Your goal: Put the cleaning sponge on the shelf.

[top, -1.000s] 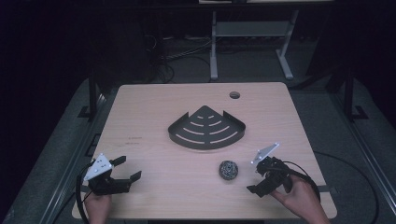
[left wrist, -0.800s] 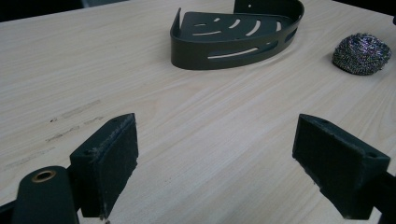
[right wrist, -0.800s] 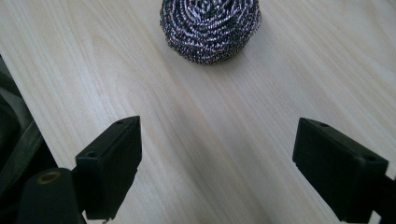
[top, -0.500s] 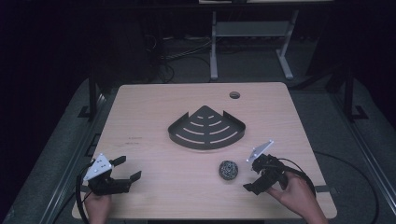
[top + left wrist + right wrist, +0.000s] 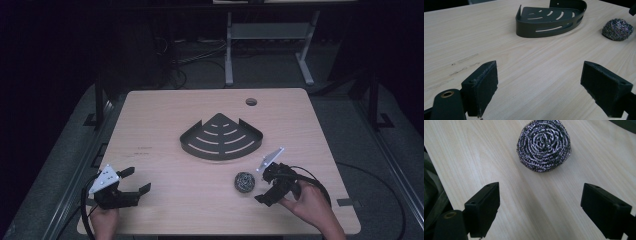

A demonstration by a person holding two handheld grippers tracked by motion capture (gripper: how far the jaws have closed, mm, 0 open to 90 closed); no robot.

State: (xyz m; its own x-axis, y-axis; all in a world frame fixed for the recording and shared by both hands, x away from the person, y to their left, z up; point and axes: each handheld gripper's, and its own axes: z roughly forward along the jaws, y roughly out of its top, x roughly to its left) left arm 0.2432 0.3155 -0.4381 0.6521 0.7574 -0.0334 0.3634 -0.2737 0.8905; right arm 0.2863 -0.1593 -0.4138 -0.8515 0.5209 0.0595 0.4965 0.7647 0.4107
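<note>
Right gripper view shows our right hand-held gripper [image 5: 540, 212] spread just short of the round steel-wire scouring ball [image 5: 544, 144] on the pale wooden desk [image 5: 474, 150]; we should centre it before pinching.

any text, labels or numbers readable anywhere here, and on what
No readable text.
Table: faint dark marks near its left side, at and, too blurred to read as words.
Corner shelf, steel scourer, left gripper and right gripper: no label visible.
</note>
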